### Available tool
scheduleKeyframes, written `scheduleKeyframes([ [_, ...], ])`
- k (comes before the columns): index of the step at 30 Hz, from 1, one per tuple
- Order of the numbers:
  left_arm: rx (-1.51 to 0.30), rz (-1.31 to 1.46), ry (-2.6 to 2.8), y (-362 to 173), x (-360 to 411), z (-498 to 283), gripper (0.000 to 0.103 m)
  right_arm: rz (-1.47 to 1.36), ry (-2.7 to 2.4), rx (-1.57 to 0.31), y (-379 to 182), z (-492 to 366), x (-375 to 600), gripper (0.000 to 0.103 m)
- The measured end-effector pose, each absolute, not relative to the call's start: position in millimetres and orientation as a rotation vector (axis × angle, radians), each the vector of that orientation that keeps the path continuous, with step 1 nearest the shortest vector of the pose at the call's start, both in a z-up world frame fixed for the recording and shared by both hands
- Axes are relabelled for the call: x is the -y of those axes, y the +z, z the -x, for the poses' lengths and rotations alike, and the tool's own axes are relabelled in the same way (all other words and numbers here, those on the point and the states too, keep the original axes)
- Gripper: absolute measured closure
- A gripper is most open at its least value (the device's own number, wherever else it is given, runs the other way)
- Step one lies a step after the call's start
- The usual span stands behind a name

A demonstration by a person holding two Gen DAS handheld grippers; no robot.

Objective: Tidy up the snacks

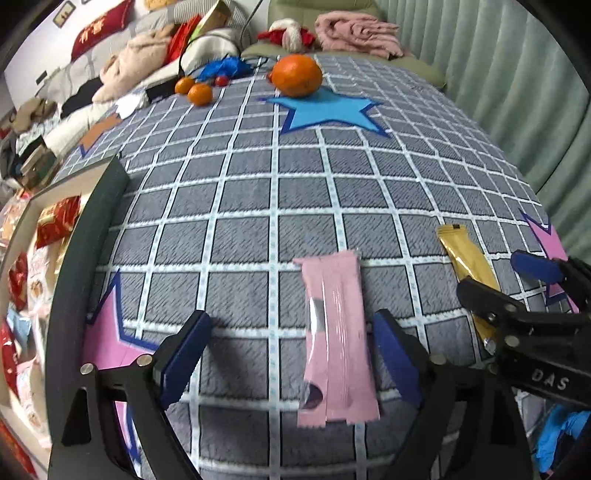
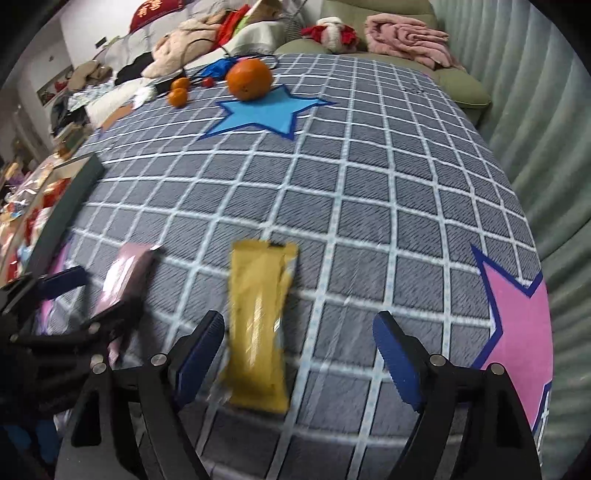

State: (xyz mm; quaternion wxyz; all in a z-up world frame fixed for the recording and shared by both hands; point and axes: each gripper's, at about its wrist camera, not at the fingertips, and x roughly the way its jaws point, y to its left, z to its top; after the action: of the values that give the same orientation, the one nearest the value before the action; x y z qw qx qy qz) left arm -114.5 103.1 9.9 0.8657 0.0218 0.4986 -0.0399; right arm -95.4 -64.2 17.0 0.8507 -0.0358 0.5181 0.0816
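A pink snack packet (image 1: 338, 332) lies flat on the grey checked cloth (image 1: 258, 206). It sits between the fingers of my left gripper (image 1: 291, 316), nearer the right pad. That gripper is open and neither pad presses on the packet. A gold snack packet (image 2: 258, 317) lies between the fingers of my right gripper (image 2: 299, 317), close to the left pad. This gripper is open too. The left wrist view catches the gold packet (image 1: 467, 266) and the right gripper (image 1: 489, 271) at the right edge. In the right wrist view the pink packet (image 2: 125, 273) and left gripper (image 2: 96, 295) show at the left.
A dark-rimmed box (image 1: 92, 221) holding several snack bags stands at the cloth's left edge. At the far end a large orange (image 1: 297, 75) rests on a blue star patch (image 1: 328, 110), with two small tangerines (image 1: 194, 88) to its left. Clothes and a pink blanket (image 1: 354, 31) lie beyond.
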Motion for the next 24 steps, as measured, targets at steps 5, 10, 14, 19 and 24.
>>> scheduleKeyframes([
  [5,-0.989,-0.023,-0.068,4.0,-114.7,112.6,0.0,0.046,0.108,-1.045,11.7,93.0,71.0,0.0],
  [10,-0.96,-0.024,-0.07,2.7,-114.6,114.5,0.0,0.059,0.105,-1.016,10.0,95.4,68.6,0.0],
  [14,-0.955,-0.029,-0.081,3.3,-113.5,117.6,0.0,0.056,0.1,-0.986,9.1,102.0,69.4,0.0],
  [19,-0.954,-0.029,-0.081,3.5,-113.0,118.3,0.0,0.056,0.101,-0.986,8.3,101.1,68.1,0.0],
  [24,-0.954,-0.029,-0.082,3.4,-113.2,118.2,0.0,0.056,0.101,-0.986,8.6,101.8,68.4,0.0],
])
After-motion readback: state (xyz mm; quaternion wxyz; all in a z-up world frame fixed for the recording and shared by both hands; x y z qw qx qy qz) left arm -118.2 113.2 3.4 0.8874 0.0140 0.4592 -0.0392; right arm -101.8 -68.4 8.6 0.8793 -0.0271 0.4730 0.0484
